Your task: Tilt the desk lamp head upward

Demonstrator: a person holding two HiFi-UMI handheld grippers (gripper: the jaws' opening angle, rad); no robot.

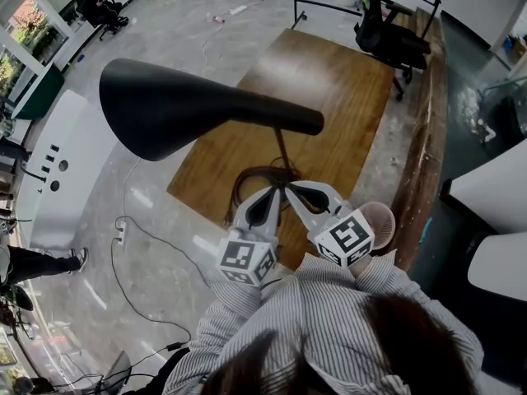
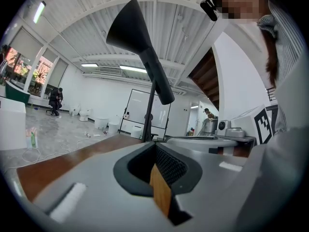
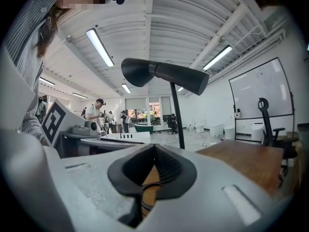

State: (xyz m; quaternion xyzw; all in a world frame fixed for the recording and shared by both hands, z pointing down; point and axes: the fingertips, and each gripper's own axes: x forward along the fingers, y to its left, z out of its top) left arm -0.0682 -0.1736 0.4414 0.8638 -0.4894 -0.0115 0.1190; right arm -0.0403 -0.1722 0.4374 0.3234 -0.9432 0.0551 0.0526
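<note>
Head view: left claw [image 1: 277,190] and right claw [image 1: 289,187] closed, both empty

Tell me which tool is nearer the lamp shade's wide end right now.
Left, narrowly. The left tool sits by the foot of the stem, toward the wide end; the right tool is beside it, on the far side.
</note>
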